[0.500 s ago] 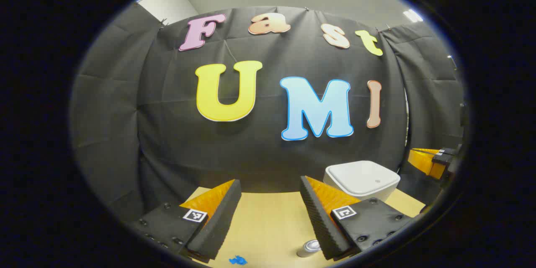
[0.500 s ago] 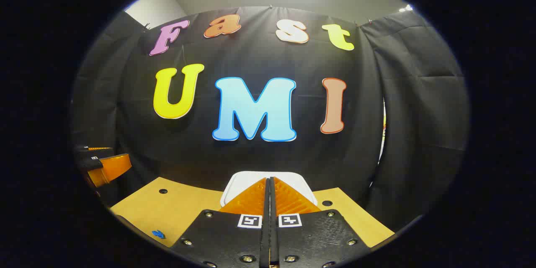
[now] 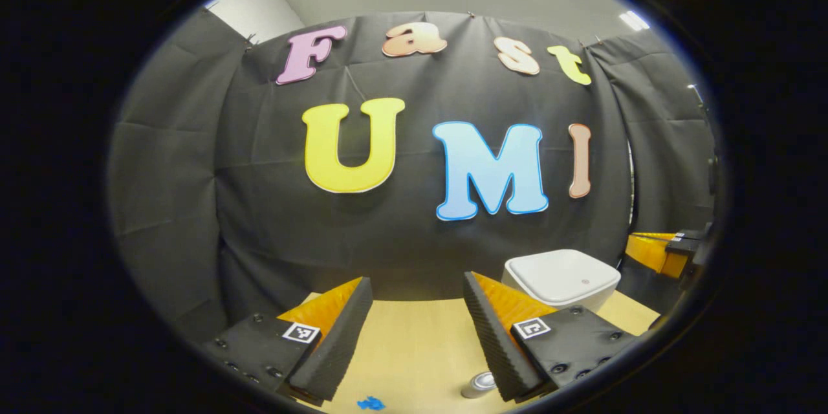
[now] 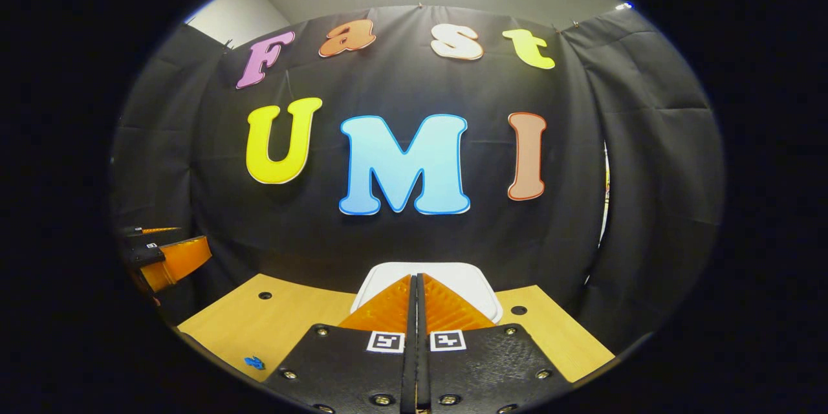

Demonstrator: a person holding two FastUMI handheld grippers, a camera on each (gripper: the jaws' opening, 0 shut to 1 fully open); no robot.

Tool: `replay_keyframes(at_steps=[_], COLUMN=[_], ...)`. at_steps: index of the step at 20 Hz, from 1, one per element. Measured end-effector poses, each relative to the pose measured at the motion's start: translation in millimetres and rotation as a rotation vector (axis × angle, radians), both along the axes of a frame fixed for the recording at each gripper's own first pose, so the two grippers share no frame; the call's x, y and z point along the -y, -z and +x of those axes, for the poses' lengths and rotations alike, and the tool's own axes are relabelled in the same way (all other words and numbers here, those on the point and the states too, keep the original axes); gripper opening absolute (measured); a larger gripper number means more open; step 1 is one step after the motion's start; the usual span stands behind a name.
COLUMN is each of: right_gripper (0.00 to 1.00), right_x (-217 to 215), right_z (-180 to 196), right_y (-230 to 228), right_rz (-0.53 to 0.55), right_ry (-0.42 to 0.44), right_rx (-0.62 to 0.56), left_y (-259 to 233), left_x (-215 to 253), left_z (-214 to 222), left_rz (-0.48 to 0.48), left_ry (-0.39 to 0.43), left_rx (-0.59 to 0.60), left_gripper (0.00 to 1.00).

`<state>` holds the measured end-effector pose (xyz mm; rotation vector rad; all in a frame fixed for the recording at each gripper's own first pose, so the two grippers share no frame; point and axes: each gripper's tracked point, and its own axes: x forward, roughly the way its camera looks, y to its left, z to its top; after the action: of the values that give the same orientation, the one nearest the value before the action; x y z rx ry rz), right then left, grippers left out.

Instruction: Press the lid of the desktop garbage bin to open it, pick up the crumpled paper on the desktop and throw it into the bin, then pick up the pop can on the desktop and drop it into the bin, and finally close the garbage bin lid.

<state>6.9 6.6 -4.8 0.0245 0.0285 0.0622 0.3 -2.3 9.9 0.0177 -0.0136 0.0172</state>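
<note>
A white bin [image 3: 560, 278] with its lid down stands at the back of the wooden table [image 3: 420, 343], right of my left gripper [image 3: 417, 288]. That gripper is open and holds nothing. A silver pop can [image 3: 479, 385] lies on the table just beside its right finger. In the right gripper view my right gripper [image 4: 414, 279] is shut with nothing between its fingers, pointed at the bin [image 4: 466, 278] straight ahead. Its tips overlap the lid's front; contact cannot be told. The other gripper [image 4: 168, 257] shows at far left there.
A small blue mark [image 3: 370, 403] lies on the table near its front edge, also seen as a blue mark [image 4: 254, 362] in the right gripper view. Two holes [image 4: 264, 295] dot the tabletop either side of the bin. Black cloth walls close the back and sides.
Both views shifted slightly. The right gripper moved a little; the bin sits a touch lower and more to the right in its view. Neither gripper's state changed.
</note>
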Motion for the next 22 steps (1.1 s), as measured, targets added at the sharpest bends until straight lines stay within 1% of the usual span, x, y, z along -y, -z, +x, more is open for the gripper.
replay_keyframes(at_steps=[3, 4, 7, 8, 9, 10, 11, 16, 22], right_gripper=[0.0, 0.0, 0.0, 0.0, 0.0, 0.0, 0.0, 0.0, 0.0], right_x=[-0.3, 1.6, 2.8, 2.7, 2.5, 2.0, 1.4, 3.0, 8.5], right_z=[-1.3, -1.0, -0.5, 0.6, 1.9, 3.6, 6.8, 26.2, 47.6], right_y=[0.7, 0.1, 2.9, 4.6, 4.3, 5.7, 6.3, 15.7, 40.3], right_rz=[0.004, 0.003, 0.0, 0.002, 0.005, 0.007, 0.008, 0.013, 0.029], right_ry=[-0.008, -0.007, -0.008, -0.008, -0.01, -0.01, -0.012, -0.008, 0.0], right_rx=[-0.003, -0.004, -0.01, -0.012, -0.014, -0.015, -0.018, -0.035, -0.097], left_y=[-0.9, -1.5, -3.3, -3.7, -2.9, -3.4, -2.8, -4.7, -0.8], left_x=[0.8, 0.2, -2.3, -3.0, -5.0, -6.0, -6.0, -12.7, -19.6], left_z=[-2.7, -3.6, -3.8, -4.0, -3.6, -3.9, -4.0, -2.1, -1.7], left_rz=[0.004, 0.005, 0.011, 0.013, 0.015, 0.017, 0.018, 0.033, 0.047], left_ry=[-0.004, -0.004, -0.01, -0.013, -0.015, -0.015, -0.015, -0.021, -0.03], left_rx=[0.006, 0.007, 0.011, 0.012, 0.012, 0.011, 0.01, 0.013, 0.003], left_gripper=[0.93, 0.95, 0.95, 0.93, 0.95, 0.93, 0.95, 0.95, 0.95])
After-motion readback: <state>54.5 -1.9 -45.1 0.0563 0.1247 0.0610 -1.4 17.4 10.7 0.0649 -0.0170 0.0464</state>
